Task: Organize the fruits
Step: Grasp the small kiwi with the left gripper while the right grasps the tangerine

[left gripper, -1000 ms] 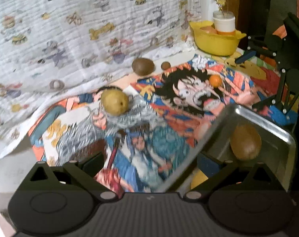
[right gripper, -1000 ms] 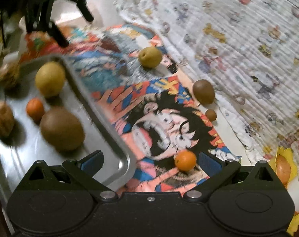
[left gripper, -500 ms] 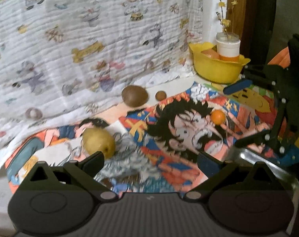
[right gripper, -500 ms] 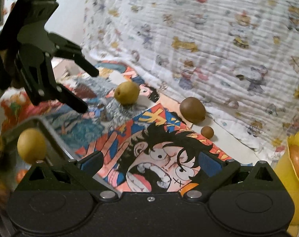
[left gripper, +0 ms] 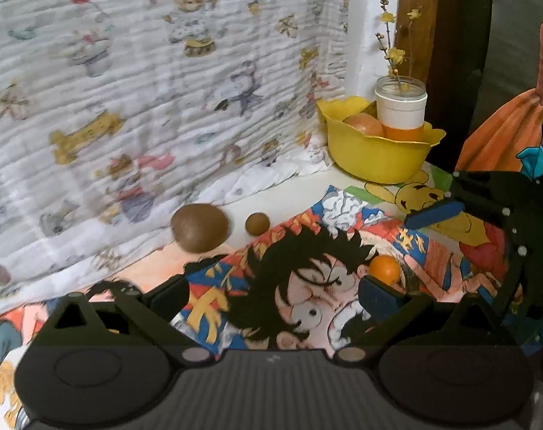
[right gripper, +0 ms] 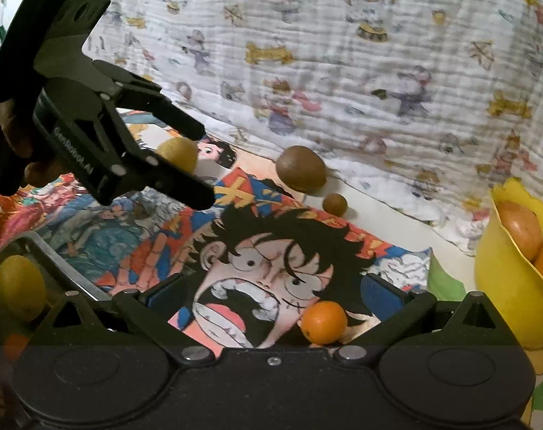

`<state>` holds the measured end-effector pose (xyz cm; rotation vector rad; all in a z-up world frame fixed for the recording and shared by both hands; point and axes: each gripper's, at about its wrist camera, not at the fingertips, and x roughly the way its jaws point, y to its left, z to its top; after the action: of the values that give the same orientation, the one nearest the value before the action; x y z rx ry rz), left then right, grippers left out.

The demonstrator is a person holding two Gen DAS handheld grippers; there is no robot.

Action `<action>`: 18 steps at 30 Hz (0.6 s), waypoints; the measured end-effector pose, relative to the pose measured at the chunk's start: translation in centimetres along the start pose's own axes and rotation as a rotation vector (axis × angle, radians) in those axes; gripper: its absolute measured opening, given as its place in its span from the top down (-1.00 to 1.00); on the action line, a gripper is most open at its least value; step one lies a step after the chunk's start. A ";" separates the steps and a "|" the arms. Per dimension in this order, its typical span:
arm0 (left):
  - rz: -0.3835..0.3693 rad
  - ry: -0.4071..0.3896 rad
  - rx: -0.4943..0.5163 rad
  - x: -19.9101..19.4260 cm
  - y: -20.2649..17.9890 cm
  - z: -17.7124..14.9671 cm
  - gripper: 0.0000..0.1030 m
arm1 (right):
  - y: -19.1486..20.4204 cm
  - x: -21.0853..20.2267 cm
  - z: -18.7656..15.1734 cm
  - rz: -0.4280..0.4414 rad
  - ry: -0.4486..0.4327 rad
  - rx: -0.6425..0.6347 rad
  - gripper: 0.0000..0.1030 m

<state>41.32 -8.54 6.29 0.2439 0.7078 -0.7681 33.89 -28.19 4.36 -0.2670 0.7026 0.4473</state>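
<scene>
A small orange lies on the cartoon-print mat, between the fingers of my open right gripper, close to the right finger. My left gripper is open with nothing between its fingers; it hovers over the mat left of the orange. From the right wrist view the left gripper hangs in front of a yellow pear. A kiwi and a small brown fruit sit by the cloth. The metal tray at the left holds another pear.
A yellow bowl with a round fruit and a white jar of twigs stands at the back right. A printed cloth hangs behind the mat. A hand holds the left gripper.
Both grippers moved away from the tray toward the back of the mat. The tray left the left wrist view. The orange now sits between the right gripper's fingers.
</scene>
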 end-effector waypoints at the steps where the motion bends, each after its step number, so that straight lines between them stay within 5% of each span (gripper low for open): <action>1: -0.003 0.000 0.006 0.4 -0.1 0.3 -0.99 | -0.1 0.0 -0.1 -0.013 0.002 0.008 -0.99; 11: -0.056 -0.004 0.094 7.4 -0.8 3.7 -0.98 | -1.1 1.7 -1.4 -0.113 0.041 0.154 -0.98; 18: -0.054 -0.015 0.124 10.9 -1.2 4.1 -0.91 | -1.3 2.6 -2.2 -0.163 0.037 0.273 -0.74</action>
<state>48.01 -17.22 2.12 0.3319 0.6557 -0.8655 35.00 -29.40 1.11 -0.0741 0.7626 0.1886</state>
